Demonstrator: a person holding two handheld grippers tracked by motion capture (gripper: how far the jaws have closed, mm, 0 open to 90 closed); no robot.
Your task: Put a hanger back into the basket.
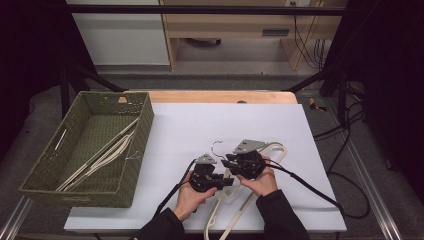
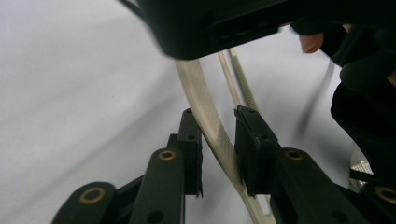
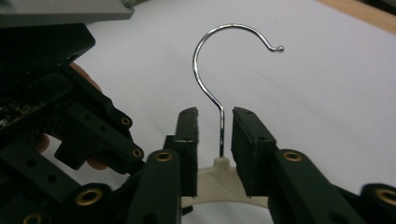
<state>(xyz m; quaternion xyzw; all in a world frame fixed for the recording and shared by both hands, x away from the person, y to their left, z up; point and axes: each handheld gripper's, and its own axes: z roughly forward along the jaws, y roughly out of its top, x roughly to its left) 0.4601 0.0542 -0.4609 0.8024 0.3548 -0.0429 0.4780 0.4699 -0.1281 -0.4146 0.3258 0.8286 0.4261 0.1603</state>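
Note:
A cream plastic hanger [image 1: 212, 212] with a metal hook [image 1: 216, 145] lies flat on the white table top [image 1: 200, 117], near its front edge. My left gripper [image 1: 227, 182] comes in from the left, and in the left gripper view my left gripper [image 2: 217, 112] is shut on one ribbed arm of the hanger [image 2: 191, 79], which touches both pads. My right gripper [image 1: 226, 161] points left at the hanger's neck. In the right gripper view my right gripper [image 3: 215, 112] stands open around the hook's thin stem [image 3: 220, 135], with a gap on each side. The right gripper's body [image 2: 210, 23] hangs just above the left jaws.
A green woven basket [image 1: 145, 125] stands at the table's left side with several cream hangers [image 1: 105, 155] inside. Black cables [image 1: 310, 187] trail from both grippers across the front of the table. A wooden strip [image 1: 220, 96] runs along the far edge.

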